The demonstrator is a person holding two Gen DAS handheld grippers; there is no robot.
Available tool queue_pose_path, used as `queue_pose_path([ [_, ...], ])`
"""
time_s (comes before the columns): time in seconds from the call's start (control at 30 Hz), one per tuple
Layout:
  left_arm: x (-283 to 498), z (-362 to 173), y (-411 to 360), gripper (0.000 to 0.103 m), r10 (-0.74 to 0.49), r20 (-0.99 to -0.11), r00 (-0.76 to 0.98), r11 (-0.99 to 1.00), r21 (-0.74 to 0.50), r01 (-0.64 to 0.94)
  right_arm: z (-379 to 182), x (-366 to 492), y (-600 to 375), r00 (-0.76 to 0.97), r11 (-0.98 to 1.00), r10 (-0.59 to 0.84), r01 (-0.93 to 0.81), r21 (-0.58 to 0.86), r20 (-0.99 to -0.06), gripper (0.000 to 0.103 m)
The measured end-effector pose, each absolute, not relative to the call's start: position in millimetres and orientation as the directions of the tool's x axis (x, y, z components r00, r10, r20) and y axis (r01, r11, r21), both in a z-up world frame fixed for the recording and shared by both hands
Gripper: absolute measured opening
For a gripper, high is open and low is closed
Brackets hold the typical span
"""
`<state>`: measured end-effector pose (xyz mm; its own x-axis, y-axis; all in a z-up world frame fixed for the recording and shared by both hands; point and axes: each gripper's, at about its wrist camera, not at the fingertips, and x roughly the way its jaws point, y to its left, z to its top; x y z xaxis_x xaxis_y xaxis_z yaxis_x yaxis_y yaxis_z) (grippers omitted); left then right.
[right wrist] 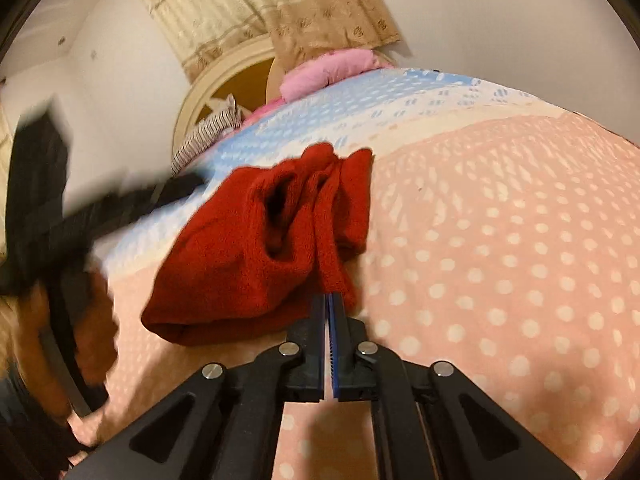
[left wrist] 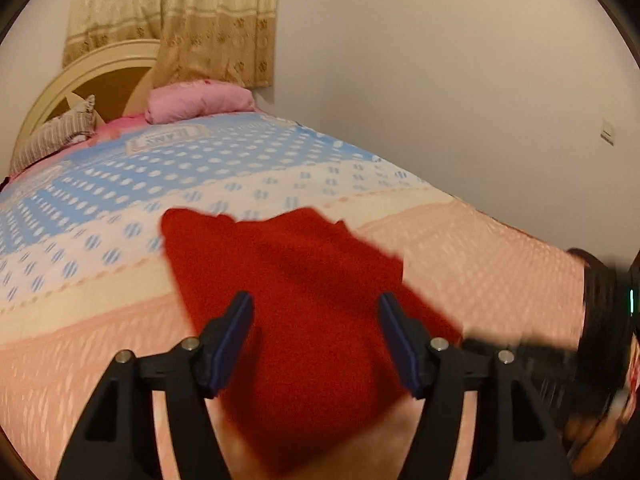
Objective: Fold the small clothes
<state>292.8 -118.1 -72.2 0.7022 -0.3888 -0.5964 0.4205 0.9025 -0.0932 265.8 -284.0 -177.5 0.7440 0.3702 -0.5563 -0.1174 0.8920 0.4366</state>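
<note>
Mid-fold: right gripper [right wrist: 330,300] pinching red garment [right wrist: 256,256] edge on bed [right wrist: 500,240]; left gripper [left wrist: 316,312] spread above it. Next: carry edge across.

one red garment [left wrist: 292,312] lies on one bed [left wrist: 480,264]. two claws in all: the left claw [left wrist: 316,336], seen with two blue-padded fingers [left wrist: 236,332] spread apart above the red cloth, and the right claw [right wrist: 329,308], its two fingers pressed together on a bunched edge of that same garment. at the head of the bed there is one pink pillow [left wrist: 200,101] and one striped pillow [left wrist: 60,136]. one rounded cream headboard [left wrist: 80,76] stands behind them. one patterned beige curtain [left wrist: 180,20] hangs on the wall. one small white wall switch [left wrist: 607,133] shows on the right wall.
</note>
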Motion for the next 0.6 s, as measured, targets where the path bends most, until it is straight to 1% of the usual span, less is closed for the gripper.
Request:
queue_pose_path([
  [0.03, 284.1, -76.0, -108.9, 0.069, -0.373, -0.594, 0.713, 0.91, -0.085, 0.405, -174.3, 262.3, -287.4, 0.757, 0.893, 0.362, -0.113, 0.436, -0.544, 0.002],
  [0.1, 277.5, -83.2, -95.1, 0.08, -0.338, -0.587, 0.736, 0.928, -0.079, 0.364, -166.9, 260.2, -290.9, 0.774, 0.899, 0.347, -0.114, 0.423, -0.53, 0.003],
  [0.17, 279.4, -95.2, -84.0, 0.082, -0.313, -0.604, 0.733, 0.941, -0.094, 0.325, -156.0, 261.6, -295.1, 0.789, 0.894, 0.354, -0.127, 0.43, -0.502, 0.008],
  [0.2, 282.2, -99.2, -80.6, 0.082, -0.314, -0.613, 0.725, 0.943, -0.111, 0.315, -148.8, 266.4, -295.0, 0.786, 0.89, 0.366, -0.139, 0.435, -0.498, 0.027],
  [0.23, 285.0, -103.2, -78.1, 0.082, -0.321, -0.619, 0.717, 0.943, -0.136, 0.305, -143.0, 272.6, -294.1, 0.78, 0.887, 0.378, -0.151, 0.437, -0.498, 0.059],
  [0.27, 287.0, -106.6, -75.2, 0.082, -0.33, -0.624, 0.709, 0.942, -0.163, 0.295, -134.6, 282.5, -291.3, 0.772, 0.879, 0.402, -0.173, 0.445, -0.493, 0.071],
  [0.3, 288.8, -108.6, -75.0, 0.082, -0.336, -0.625, 0.704, 0.94, -0.177, 0.291, -128.8, 289.8, -288.8, 0.769, 0.871, 0.421, -0.195, 0.451, -0.482, 0.075],
  [0.33, 287.9, -110.4, -76.5, 0.082, -0.342, -0.626, 0.701, 0.938, -0.184, 0.294, -122.7, 299.2, -283.2, 0.759, 0.866, 0.442, -0.222, 0.448, -0.478, 0.075],
  [0.43, 282.8, -110.6, -83.9, 0.083, -0.342, -0.62, 0.706, 0.936, -0.161, 0.313, -114.1, 335.6, -264.2, 0.704, 0.879, 0.453, -0.251, 0.405, -0.547, 0.075],
  [0.47, 281.1, -110.3, -86.0, 0.086, -0.343, -0.617, 0.708, 0.935, -0.154, 0.319, -115.3, 350.7, -259.2, 0.677, 0.876, 0.462, -0.246, 0.415, -0.573, 0.074],
  [0.5, 280.2, -110.3, -86.9, 0.09, -0.343, -0.616, 0.709, 0.935, -0.152, 0.32, -120.3, 365.3, -255.7, 0.643, 0.872, 0.47, -0.231, 0.432, -0.605, 0.068],
  [0.57, 279.1, -111.6, -84.2, 0.092, -0.34, -0.619, 0.708, 0.937, -0.157, 0.312, -138.2, 392.1, -251.1, 0.568, 0.869, 0.475, -0.184, 0.459, -0.672, 0.037],
  [0.6, 278.7, -112.2, -81.9, 0.092, -0.345, -0.619, 0.706, 0.936, -0.168, 0.31, -146.0, 399.7, -250.3, 0.543, 0.864, 0.483, -0.171, 0.473, -0.686, 0.012],
])
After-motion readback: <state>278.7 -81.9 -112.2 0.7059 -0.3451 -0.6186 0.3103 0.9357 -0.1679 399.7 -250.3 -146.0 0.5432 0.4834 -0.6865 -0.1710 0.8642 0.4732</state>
